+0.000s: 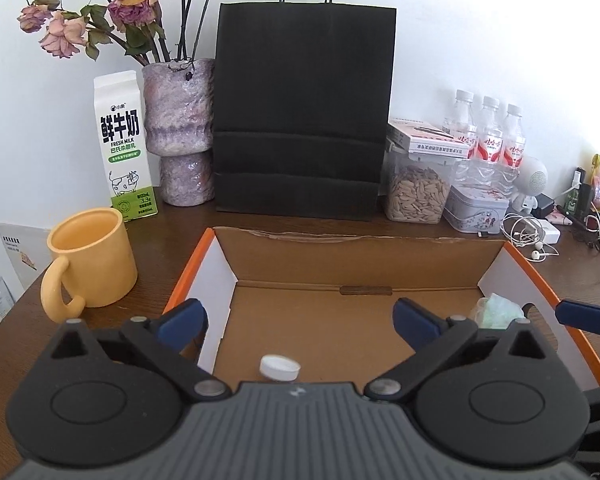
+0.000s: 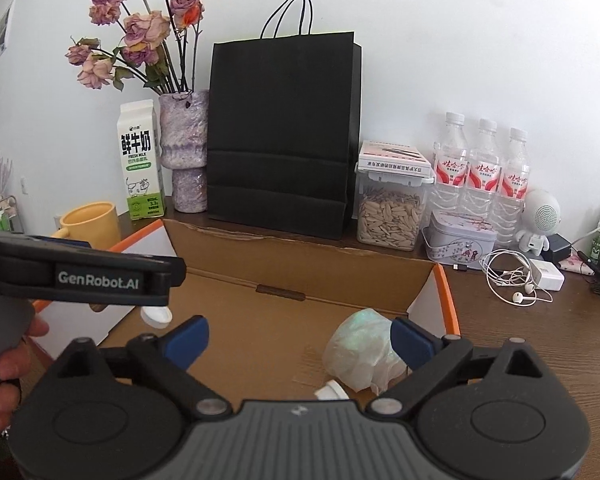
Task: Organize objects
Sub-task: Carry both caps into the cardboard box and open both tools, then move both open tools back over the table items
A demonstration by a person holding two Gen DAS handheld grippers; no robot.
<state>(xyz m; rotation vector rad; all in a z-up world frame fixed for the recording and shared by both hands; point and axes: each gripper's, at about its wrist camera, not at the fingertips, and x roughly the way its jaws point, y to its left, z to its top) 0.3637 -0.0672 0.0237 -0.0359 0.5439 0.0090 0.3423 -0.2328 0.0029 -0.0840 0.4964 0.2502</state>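
Both grippers are held over an open cardboard box with orange outer edges, set on a dark wooden table. The left gripper is spread wide, nothing between its blue pads; the same is seen of the right gripper, whose jaws stand fully apart with no pad pressing on anything.

Two things lie on the box floor. A small white-capped bottle is seen lying just below and ahead of the left gripper, near the box's left wall, cap end turned toward the camera, so its long axis appears to run roughly along the gripper's pointing line — though most of its body is hidden under the gripper housing. A crumpled pale-green plastic bag is lying toward the right wall, just inside the right gripper's right-hand pad; whether pad and bag touch cannot be told. A second small white cap-like piece is seen just below that bag.

Both items are judged to be already placed in the box. What is to be gathered next cannot be told; the yellow mug, standing left of the box, lies nearer the left hand, while the white earphones and charger on the right lie nearer the right hand.
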